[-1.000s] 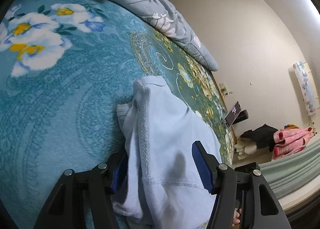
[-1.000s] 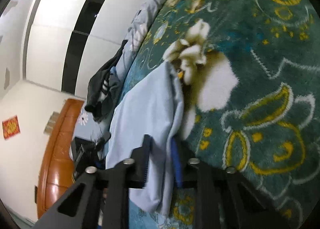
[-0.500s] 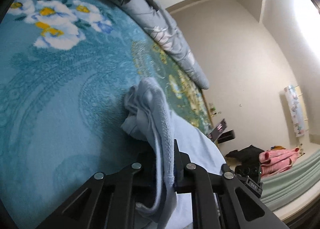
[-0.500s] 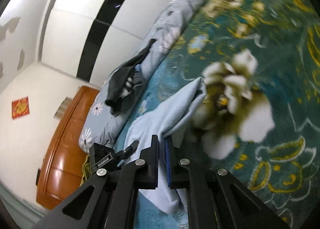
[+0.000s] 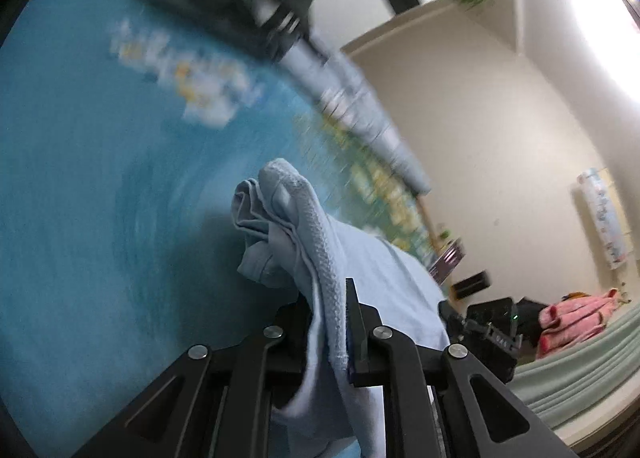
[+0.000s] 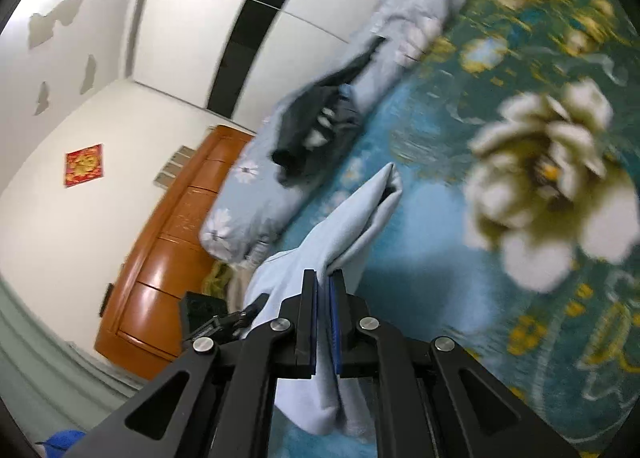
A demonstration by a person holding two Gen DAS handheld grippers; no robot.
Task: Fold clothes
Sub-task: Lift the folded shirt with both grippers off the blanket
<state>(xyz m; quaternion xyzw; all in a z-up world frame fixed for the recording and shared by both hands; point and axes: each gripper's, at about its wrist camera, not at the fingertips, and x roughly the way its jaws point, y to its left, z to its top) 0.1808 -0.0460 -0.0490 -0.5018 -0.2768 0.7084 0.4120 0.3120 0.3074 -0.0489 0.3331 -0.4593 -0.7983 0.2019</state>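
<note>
Two tongs hold one light blue garment above the floral bed blanket [image 5: 100, 217]: left tongs [image 5: 328, 322] are closed on its ribbed edge, right tongs [image 6: 324, 310] closed on a folded corner. Light blue garment [image 5: 372, 270] hangs between them. Only the right view shows the wooden headboard [image 6: 168, 250]; only the left shows pink cloth [image 5: 572, 318].

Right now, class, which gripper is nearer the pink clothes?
Right. In the left wrist view, the right gripper lies between the left gripper and the pink clothes; the left one is farther away. Both grip the blue shirt.
</note>
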